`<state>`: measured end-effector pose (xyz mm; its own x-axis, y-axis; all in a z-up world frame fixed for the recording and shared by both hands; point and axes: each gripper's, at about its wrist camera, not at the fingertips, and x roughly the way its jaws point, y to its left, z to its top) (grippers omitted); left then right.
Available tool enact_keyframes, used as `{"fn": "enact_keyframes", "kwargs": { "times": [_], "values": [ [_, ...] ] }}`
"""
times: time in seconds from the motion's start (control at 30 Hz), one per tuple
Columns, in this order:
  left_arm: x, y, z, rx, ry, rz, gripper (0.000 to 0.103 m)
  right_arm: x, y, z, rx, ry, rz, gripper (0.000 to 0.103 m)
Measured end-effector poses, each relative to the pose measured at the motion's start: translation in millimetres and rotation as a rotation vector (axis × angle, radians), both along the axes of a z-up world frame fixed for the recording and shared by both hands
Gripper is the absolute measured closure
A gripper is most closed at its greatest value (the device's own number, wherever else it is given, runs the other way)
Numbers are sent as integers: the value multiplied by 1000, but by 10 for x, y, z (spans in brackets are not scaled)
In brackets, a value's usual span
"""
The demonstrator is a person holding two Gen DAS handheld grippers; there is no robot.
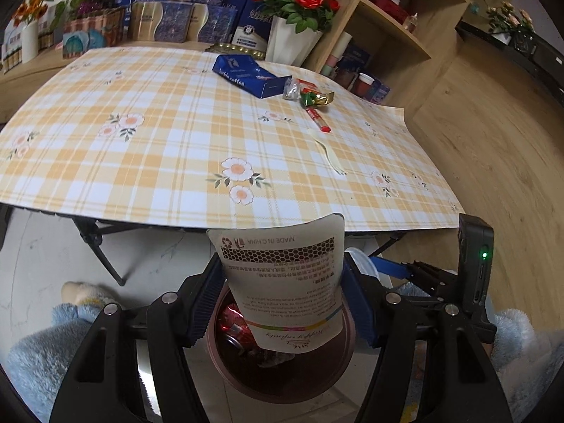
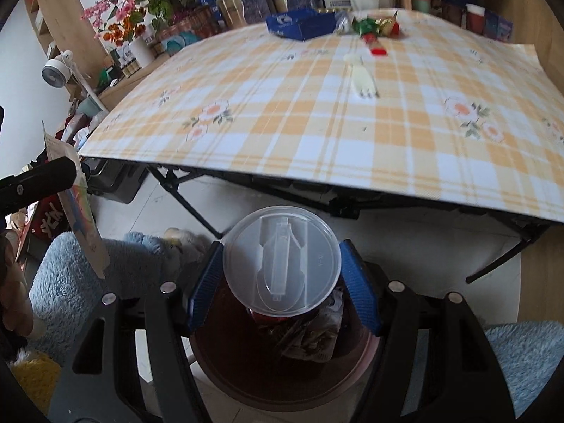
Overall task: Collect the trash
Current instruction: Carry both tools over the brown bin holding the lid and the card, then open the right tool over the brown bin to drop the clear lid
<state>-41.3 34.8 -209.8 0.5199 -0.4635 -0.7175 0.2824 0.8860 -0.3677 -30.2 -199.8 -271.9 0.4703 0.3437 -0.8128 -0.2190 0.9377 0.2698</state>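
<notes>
My left gripper (image 1: 283, 296) is shut on a printed paper pouch (image 1: 285, 282), held above a dark red trash bin (image 1: 282, 384) on the floor that holds a can and wrappers. My right gripper (image 2: 282, 275) is shut on a clear plastic lid (image 2: 282, 261), held over the same bin (image 2: 282, 380). The pouch also shows at the left of the right wrist view (image 2: 79, 211). On the checked table (image 1: 176, 148) lie a blue coffee box (image 1: 246, 75), foil wrappers (image 1: 313, 97), a red tube (image 1: 317, 118) and a pale plastic fork (image 1: 329, 151).
Boxes and flower pots (image 1: 292, 10) stand behind the table. A wooden shelf (image 1: 387, 35) stands at the right. Folding table legs (image 1: 102, 250) are near the bin. Blue fluffy slippers (image 1: 46, 345) flank the bin.
</notes>
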Motion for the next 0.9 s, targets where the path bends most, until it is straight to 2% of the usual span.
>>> {"fn": "enact_keyframes", "kwargs": {
  "times": [0.03,0.13,0.27,0.47,0.6,0.9],
  "values": [
    [4,5,-10,0,2,0,39,1,5,-13,4,8,1,36],
    [11,5,-28,0,6,-2,39,4,-26,-1,11,6,-14,26],
    [12,-31,-82,7,19,-19,39,-4,-135,58,30,-12,-61,25],
    [10,-141,-281,16,84,-55,39,-58,-378,282,29,-154,-194,16],
    [28,-252,-498,28,169,-91,39,-57,-482,340,4,-212,-255,10],
    [55,-451,-792,69,275,-144,39,-37,-629,259,29,-195,-306,6]
  ]
}}
